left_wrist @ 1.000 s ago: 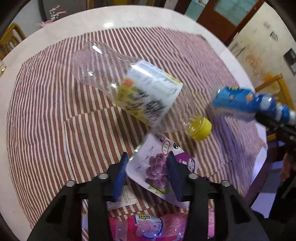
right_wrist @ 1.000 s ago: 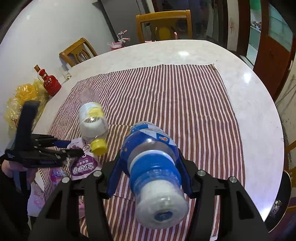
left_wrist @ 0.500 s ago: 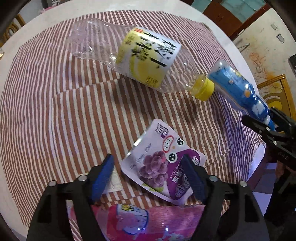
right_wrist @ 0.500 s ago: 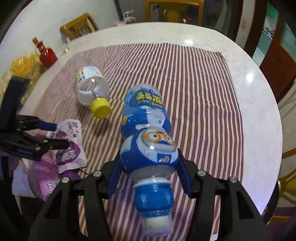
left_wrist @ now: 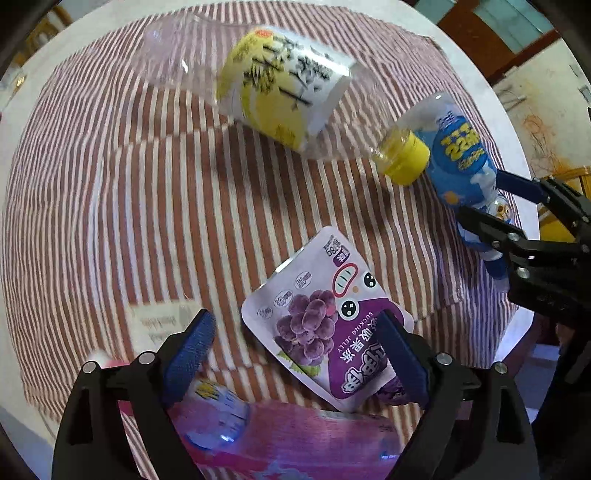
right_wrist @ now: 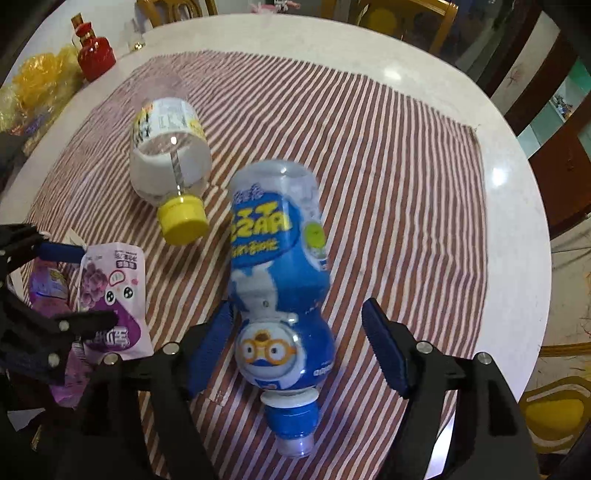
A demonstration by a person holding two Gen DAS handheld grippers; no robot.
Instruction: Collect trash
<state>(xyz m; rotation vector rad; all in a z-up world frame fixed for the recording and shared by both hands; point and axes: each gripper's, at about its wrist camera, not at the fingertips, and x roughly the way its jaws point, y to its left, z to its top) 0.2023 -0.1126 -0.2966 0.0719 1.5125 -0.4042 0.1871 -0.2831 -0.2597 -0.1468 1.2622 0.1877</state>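
Note:
A blue cartoon bottle (right_wrist: 279,280) lies on the striped cloth (right_wrist: 388,177) between the open fingers of my right gripper (right_wrist: 299,343); it also shows in the left wrist view (left_wrist: 461,162). A clear bottle with a yellow cap (left_wrist: 284,85) lies beside it, also seen in the right wrist view (right_wrist: 170,155). A purple grape jelly pouch (left_wrist: 325,317) lies on the cloth between the fingers of my open left gripper (left_wrist: 295,343). A pink bottle (left_wrist: 288,439) lies under the left gripper.
The round white table (right_wrist: 517,229) carries the cloth. A red bottle (right_wrist: 94,51) and yellow bag (right_wrist: 40,81) stand at the far left. Wooden chairs (right_wrist: 402,22) ring the table. A paper slip (left_wrist: 159,321) lies by the left finger.
My right gripper has lowered the blue bottle onto the cloth and opened, letting it go. My left gripper has opened off the grape pouch and drawn back.

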